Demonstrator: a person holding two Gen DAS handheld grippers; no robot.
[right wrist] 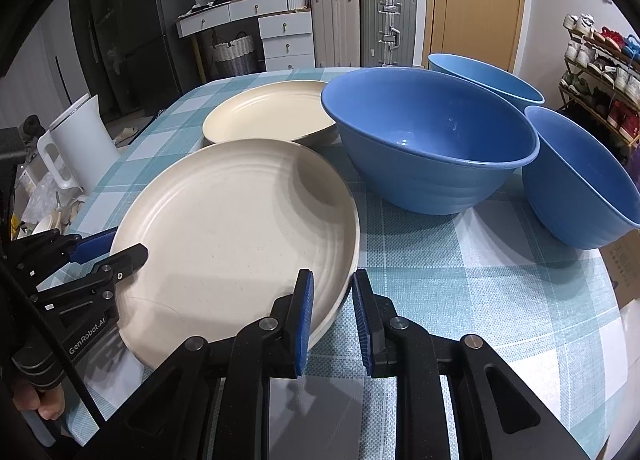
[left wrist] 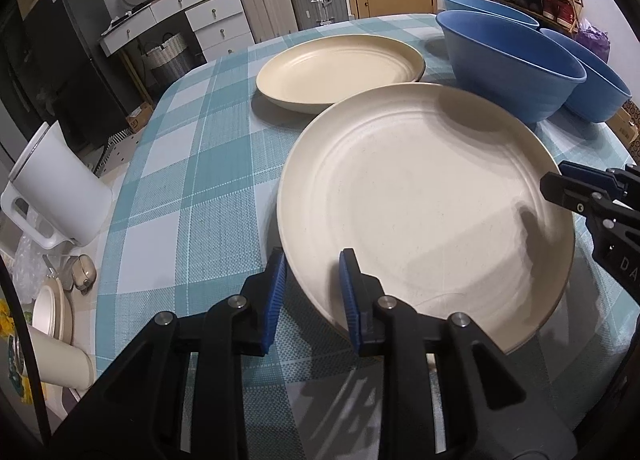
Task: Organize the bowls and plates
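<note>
A cream plate [left wrist: 424, 200] lies near me on the checked table; it also shows in the right wrist view [right wrist: 236, 236]. A second cream plate [left wrist: 340, 68] [right wrist: 272, 112] lies behind it. Three blue bowls stand at the right: a middle one [left wrist: 516, 64] [right wrist: 432, 140], a far one [left wrist: 488, 8] [right wrist: 484, 76] and a right one [left wrist: 600, 84] [right wrist: 580, 180]. My left gripper [left wrist: 312, 292] [right wrist: 114, 250] is open with its jaws astride the near plate's left rim. My right gripper [right wrist: 332, 312] [left wrist: 556, 176] is open astride the plate's right rim.
A white kettle [left wrist: 60, 188] [right wrist: 80, 140] stands off the table's left edge above cluttered dishes [left wrist: 52, 308]. Drawers [right wrist: 280, 32], suitcases [right wrist: 360, 24], a door [right wrist: 476, 0] and a shoe rack [right wrist: 600, 68] are behind the checked tablecloth [left wrist: 192, 188] [right wrist: 480, 300].
</note>
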